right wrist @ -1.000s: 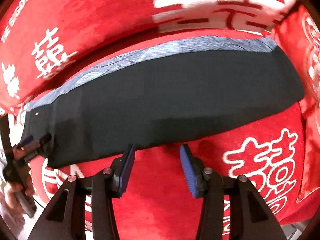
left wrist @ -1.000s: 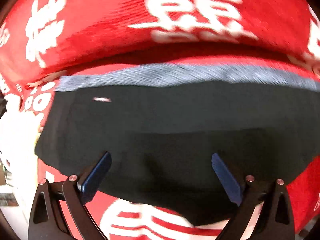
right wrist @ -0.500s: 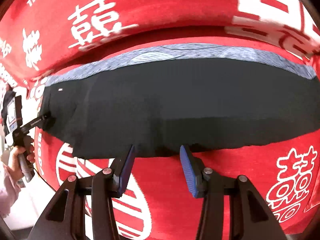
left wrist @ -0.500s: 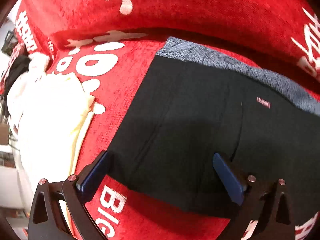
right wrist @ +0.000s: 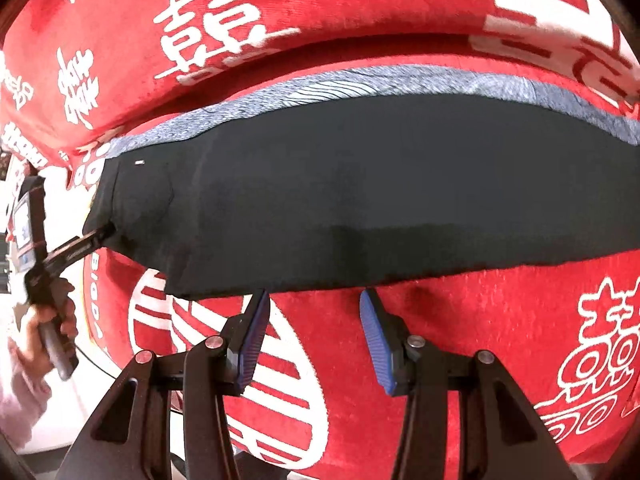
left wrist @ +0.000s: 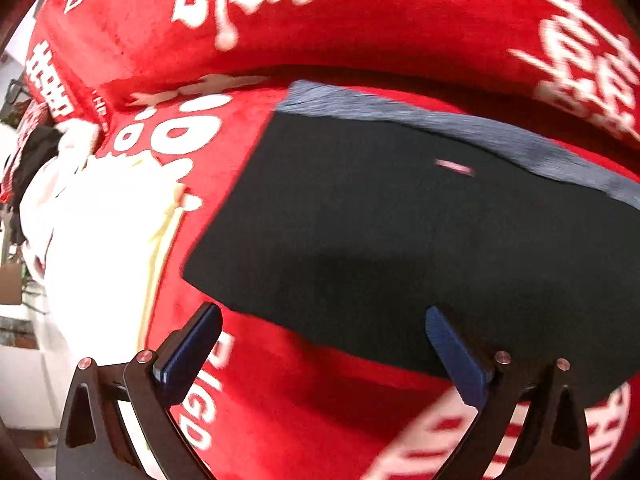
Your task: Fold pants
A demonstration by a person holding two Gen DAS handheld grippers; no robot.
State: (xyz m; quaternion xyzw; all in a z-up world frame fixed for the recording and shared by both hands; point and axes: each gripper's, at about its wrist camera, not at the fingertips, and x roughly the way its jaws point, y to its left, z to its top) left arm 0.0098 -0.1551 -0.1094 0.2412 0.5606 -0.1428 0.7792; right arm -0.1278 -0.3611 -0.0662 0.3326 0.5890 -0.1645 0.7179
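Black pants (right wrist: 360, 200) lie flat in a long strip on the red cushion, with a grey layer (right wrist: 400, 80) showing along the far edge. My right gripper (right wrist: 314, 314) hovers open at the pants' near edge, about mid-length, with only red fabric between its fingers. My left gripper (left wrist: 320, 336) is open wide at the left end of the pants (left wrist: 400, 232). Its left finger is over red fabric and its right finger over the black near edge. In the right wrist view the left gripper (right wrist: 99, 236), held by a hand (right wrist: 52, 320), sits at the pants' left near corner.
The red cover (right wrist: 520, 340) with white characters spans the seat and the backrest (left wrist: 400, 12). A pile of white cloth (left wrist: 100, 240) lies left of the pants, near the cushion's edge. Dark clutter (left wrist: 32, 152) sits beyond it at the far left.
My left gripper has slid left along the pants to their left end, bringing the corner into view. My right gripper has shifted left along the near edge, then held still. Both stayed open.
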